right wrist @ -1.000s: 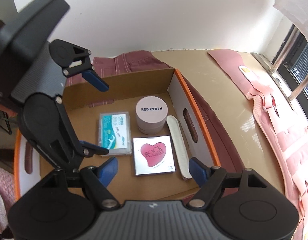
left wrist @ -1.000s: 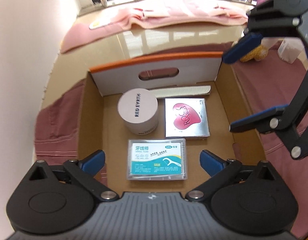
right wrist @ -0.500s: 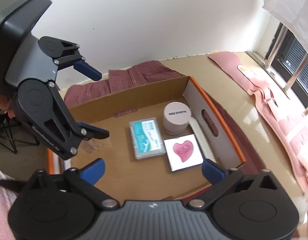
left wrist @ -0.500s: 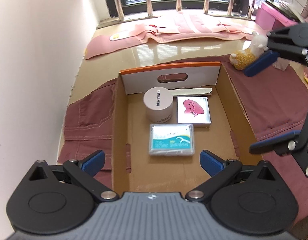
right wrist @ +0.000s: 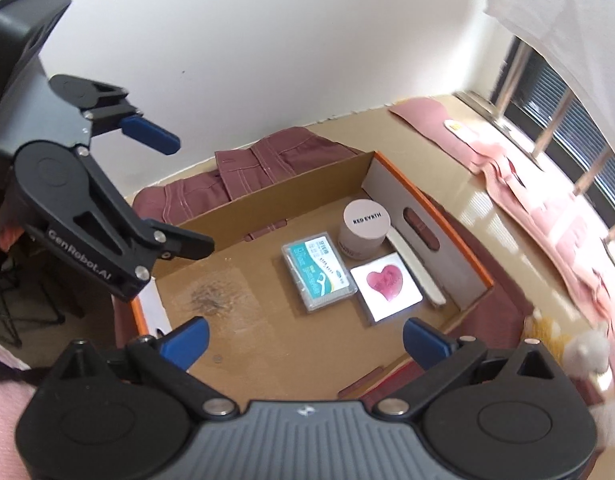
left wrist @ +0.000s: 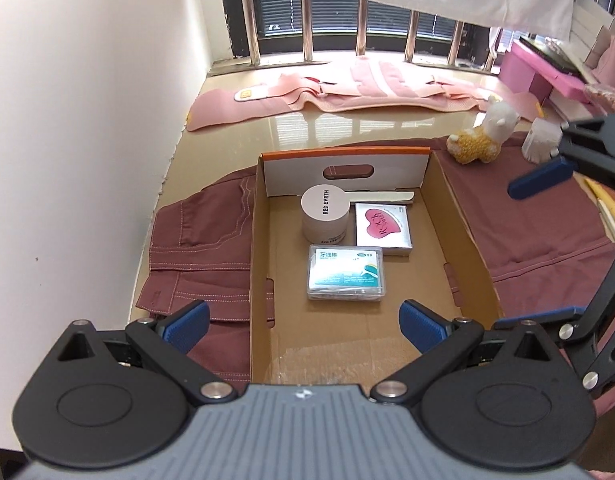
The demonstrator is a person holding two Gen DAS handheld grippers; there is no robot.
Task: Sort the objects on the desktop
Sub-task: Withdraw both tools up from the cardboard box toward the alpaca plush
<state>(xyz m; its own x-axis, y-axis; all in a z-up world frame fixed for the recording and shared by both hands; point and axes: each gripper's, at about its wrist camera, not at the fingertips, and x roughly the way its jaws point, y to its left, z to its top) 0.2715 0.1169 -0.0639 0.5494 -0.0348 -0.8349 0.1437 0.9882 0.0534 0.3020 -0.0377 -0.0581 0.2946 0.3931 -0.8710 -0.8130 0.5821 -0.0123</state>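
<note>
Lying under the cardboard box (left wrist: 263, 264), maroon trousers (left wrist: 199, 240) are being spread across the glossy tan tabletop (left wrist: 347, 128); nothing is being seen blocking the box opening. Inside the box, grouped toward its white, orange-edged end wall, the sorted items are being shown: a round pale jar (left wrist: 325, 216) marked RED EARTH at left, a clear rectangular floss-pick case (left wrist: 346, 273) in front of it, a flat square box with a pink heart (left wrist: 382, 229) just right of the jar, and a thin pale nail file (left wrist: 383, 197) lying along the end wall. Pink fabric (left wrist: 347, 92) is being seen by the barred window, and a plush toy (left wrist: 483, 136) is sitting right of the box on the maroon cloth.

The left gripper (left wrist: 303, 322) is being held wide open above the near end of the box, with nothing between its blue ribbed pads, touching nothing. The right gripper (right wrist: 305, 340) is likewise being held wide open and empty, over the box's bare cardboard floor. A scuffed dark patch (right wrist: 209, 298) is being seen on that floor.
</note>
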